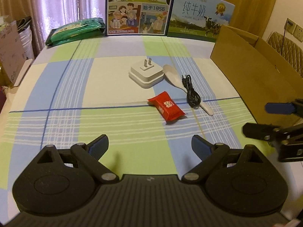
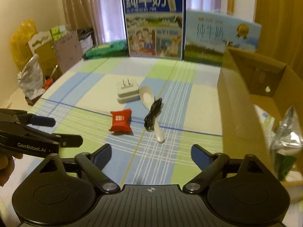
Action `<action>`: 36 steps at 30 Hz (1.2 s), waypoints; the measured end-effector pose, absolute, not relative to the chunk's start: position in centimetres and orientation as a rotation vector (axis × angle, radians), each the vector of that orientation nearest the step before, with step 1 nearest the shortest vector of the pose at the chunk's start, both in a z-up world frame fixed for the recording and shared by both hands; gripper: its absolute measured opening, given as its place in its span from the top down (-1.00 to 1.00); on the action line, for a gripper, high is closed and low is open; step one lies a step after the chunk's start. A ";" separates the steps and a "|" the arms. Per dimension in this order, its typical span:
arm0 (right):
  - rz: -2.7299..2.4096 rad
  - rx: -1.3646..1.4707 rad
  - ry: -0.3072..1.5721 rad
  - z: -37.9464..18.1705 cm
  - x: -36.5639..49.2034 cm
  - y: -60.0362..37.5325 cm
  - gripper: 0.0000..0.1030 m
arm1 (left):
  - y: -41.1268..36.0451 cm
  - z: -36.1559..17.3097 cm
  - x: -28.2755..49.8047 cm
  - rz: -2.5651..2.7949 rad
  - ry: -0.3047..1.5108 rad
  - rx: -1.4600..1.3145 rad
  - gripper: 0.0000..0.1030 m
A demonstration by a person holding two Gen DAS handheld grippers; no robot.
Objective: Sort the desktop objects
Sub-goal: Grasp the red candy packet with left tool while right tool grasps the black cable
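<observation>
Left gripper (image 1: pixel 149 145): lower centre of the left wrist view, jaws spread wide, nothing between them; blue pads face inward.
Left gripper, side view: left edge of the right wrist view (image 2: pixel 66 130), level, fingers pointing right, parted, upper finger blue-padded.
Right gripper (image 2: pixel 150 154): lower centre of the right wrist view, jaws wide apart, empty.
Right gripper, side view: right edge of the left wrist view (image 1: pixel 254 118), fingers pointing left, parted.
Hand (image 2: pixel 6 167): lower left edge of the right wrist view, under the left gripper body; grip mostly cut off.
</observation>
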State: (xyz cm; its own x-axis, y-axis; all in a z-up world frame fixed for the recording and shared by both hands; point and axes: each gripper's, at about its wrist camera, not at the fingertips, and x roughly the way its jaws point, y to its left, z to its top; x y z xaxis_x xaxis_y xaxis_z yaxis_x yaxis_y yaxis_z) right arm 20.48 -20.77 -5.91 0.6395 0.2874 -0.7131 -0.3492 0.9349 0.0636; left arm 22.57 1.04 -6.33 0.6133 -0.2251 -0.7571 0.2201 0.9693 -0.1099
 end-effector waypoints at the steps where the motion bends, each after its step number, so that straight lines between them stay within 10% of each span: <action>1: 0.365 -0.088 0.804 -6.2 21.0 -20.6 -0.58 | 1.0 -6.6 23.0 -0.260 0.873 -0.010 -0.78; 20: 0.327 -0.002 0.893 -10.6 29.7 -22.4 -0.27 | -2.8 -10.0 29.9 -0.330 0.845 -0.006 -0.42; 30: 0.334 0.011 0.875 -10.4 30.2 -22.3 -0.27 | -3.2 -10.7 30.3 -0.300 0.880 0.092 0.37; 36: 0.394 -0.018 0.844 -10.4 29.9 -20.8 -0.13 | -1.3 -9.8 29.0 -0.300 0.908 0.163 0.46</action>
